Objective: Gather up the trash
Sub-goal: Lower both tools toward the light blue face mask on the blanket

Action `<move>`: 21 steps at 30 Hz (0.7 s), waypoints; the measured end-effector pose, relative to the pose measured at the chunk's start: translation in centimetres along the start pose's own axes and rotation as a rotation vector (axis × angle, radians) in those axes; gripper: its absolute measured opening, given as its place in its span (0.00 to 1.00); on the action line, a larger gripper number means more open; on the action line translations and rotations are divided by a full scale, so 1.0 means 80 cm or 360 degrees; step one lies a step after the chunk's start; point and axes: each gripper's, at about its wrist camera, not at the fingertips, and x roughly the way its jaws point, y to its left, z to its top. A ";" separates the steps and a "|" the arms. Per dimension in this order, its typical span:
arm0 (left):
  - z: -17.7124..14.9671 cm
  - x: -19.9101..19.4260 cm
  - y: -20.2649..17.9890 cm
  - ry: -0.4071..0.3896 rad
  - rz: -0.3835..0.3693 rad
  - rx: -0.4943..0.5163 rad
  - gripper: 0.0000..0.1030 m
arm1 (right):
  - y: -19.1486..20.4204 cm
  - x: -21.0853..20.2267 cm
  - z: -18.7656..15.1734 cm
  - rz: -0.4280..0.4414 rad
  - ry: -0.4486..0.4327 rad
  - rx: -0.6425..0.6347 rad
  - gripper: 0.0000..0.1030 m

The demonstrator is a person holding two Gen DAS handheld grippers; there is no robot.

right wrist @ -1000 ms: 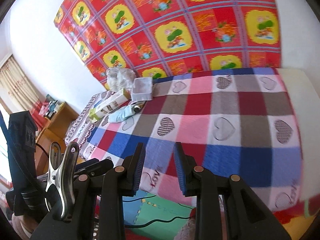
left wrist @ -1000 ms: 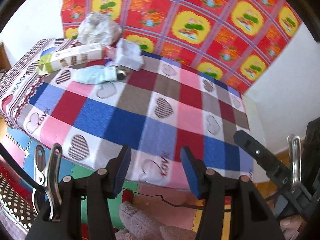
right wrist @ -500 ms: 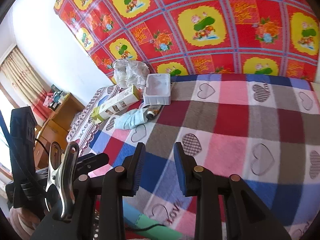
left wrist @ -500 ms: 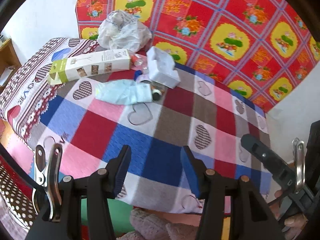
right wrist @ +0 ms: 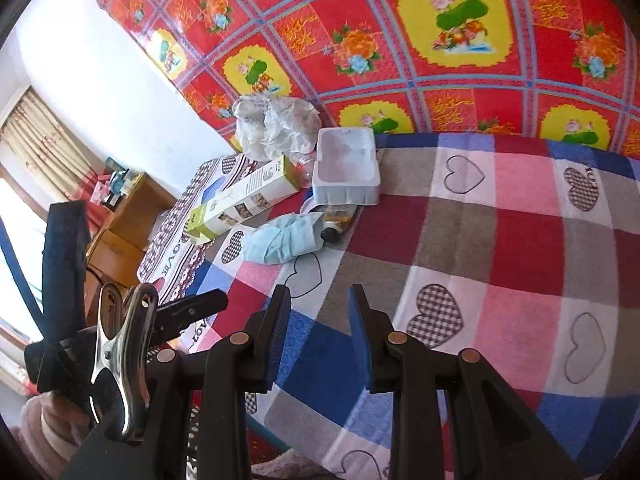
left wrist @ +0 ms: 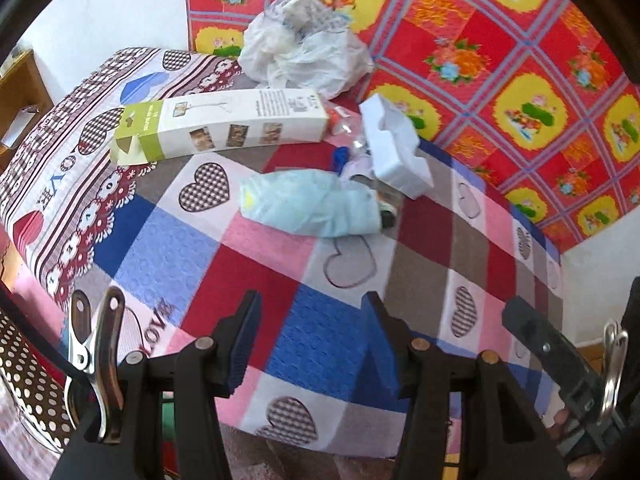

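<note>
Trash lies in a cluster at the far side of a checked bed cover with hearts [left wrist: 256,264] [right wrist: 500,248]. It includes a long white and green carton [left wrist: 218,128] [right wrist: 248,196], a crumpled white plastic bag [left wrist: 304,46] [right wrist: 276,124], a white moulded tray [left wrist: 396,152] [right wrist: 346,168], a pale blue crumpled wrapper [left wrist: 316,208] [right wrist: 280,240] and a small tube [right wrist: 338,220]. My left gripper [left wrist: 312,340] hovers open over the cover, well short of the wrapper. My right gripper [right wrist: 318,336] is also open and empty, nearer the bed's front.
A red and yellow flowered cloth [left wrist: 500,40] [right wrist: 400,32] hangs on the wall behind the bed. A wooden bedside cabinet [right wrist: 124,232] stands left of it, near a curtain [right wrist: 44,152]. A spotted cloth [left wrist: 28,384] shows at lower left.
Both grippers have moved forward over the bed toward the trash cluster, which now looks larger and closer. Their jaws have kept the same gap.
</note>
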 end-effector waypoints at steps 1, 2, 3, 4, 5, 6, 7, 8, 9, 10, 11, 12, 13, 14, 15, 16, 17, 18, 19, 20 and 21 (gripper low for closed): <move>0.005 0.006 0.004 0.0012 -0.0003 0.0009 0.52 | 0.002 0.004 0.000 -0.0002 0.0004 0.0006 0.29; 0.008 0.010 0.007 0.0021 -0.0007 0.0017 0.52 | 0.003 0.007 0.000 -0.0007 0.0007 0.0013 0.30; 0.011 0.013 0.009 0.0028 -0.0013 0.0026 0.52 | 0.005 0.011 -0.001 -0.0017 0.0008 0.0021 0.30; 0.017 0.019 0.013 0.0042 -0.0024 0.0040 0.52 | 0.006 0.016 -0.001 -0.0032 0.0011 0.0034 0.30; 0.020 0.022 0.016 0.0050 -0.0034 0.0049 0.52 | 0.007 0.020 0.000 -0.0049 0.0013 0.0051 0.30; 0.026 0.025 0.019 0.0055 -0.0053 0.0065 0.52 | 0.009 0.024 0.001 -0.0065 0.0009 0.0066 0.30; 0.031 0.028 0.020 0.0057 -0.0067 0.0083 0.52 | 0.012 0.026 0.002 -0.0079 0.0001 0.0075 0.30; 0.035 0.030 0.021 0.0057 -0.0067 0.0100 0.52 | 0.015 0.029 0.003 -0.0100 -0.0007 0.0085 0.30; 0.041 0.033 0.024 0.0058 -0.0064 0.0119 0.52 | 0.018 0.031 0.004 -0.0112 -0.0011 0.0089 0.30; 0.047 0.037 0.026 0.0060 -0.0061 0.0142 0.52 | 0.023 0.036 0.005 -0.0130 -0.0012 0.0095 0.30; 0.053 0.043 0.029 0.0066 -0.0063 0.0167 0.52 | 0.026 0.039 0.006 -0.0146 -0.0012 0.0102 0.30; 0.058 0.047 0.030 0.0073 -0.0065 0.0182 0.52 | 0.030 0.044 0.006 -0.0159 -0.0009 0.0110 0.30; 0.065 0.054 0.033 0.0092 -0.0072 0.0208 0.52 | 0.034 0.051 0.007 -0.0168 -0.0005 0.0118 0.30; 0.070 0.060 0.033 0.0107 -0.0083 0.0230 0.52 | 0.037 0.057 0.008 -0.0181 -0.0001 0.0126 0.30; 0.075 0.066 0.034 0.0116 -0.0092 0.0254 0.52 | 0.039 0.063 0.008 -0.0190 0.0002 0.0133 0.30; 0.077 0.069 0.034 0.0121 -0.0095 0.0271 0.52 | 0.043 0.070 0.009 -0.0198 0.0006 0.0142 0.30; 0.080 0.075 0.034 0.0127 -0.0100 0.0304 0.52 | 0.045 0.077 0.009 -0.0207 0.0010 0.0153 0.30; 0.082 0.080 0.034 0.0134 -0.0103 0.0327 0.52 | 0.047 0.084 0.010 -0.0214 0.0012 0.0167 0.30; 0.085 0.086 0.033 0.0146 -0.0114 0.0359 0.52 | 0.049 0.091 0.012 -0.0216 0.0013 0.0179 0.30; 0.087 0.090 0.034 0.0154 -0.0123 0.0376 0.52 | 0.051 0.097 0.013 -0.0223 0.0014 0.0188 0.30; 0.088 0.093 0.034 0.0158 -0.0129 0.0386 0.52 | 0.053 0.103 0.014 -0.0231 0.0015 0.0197 0.30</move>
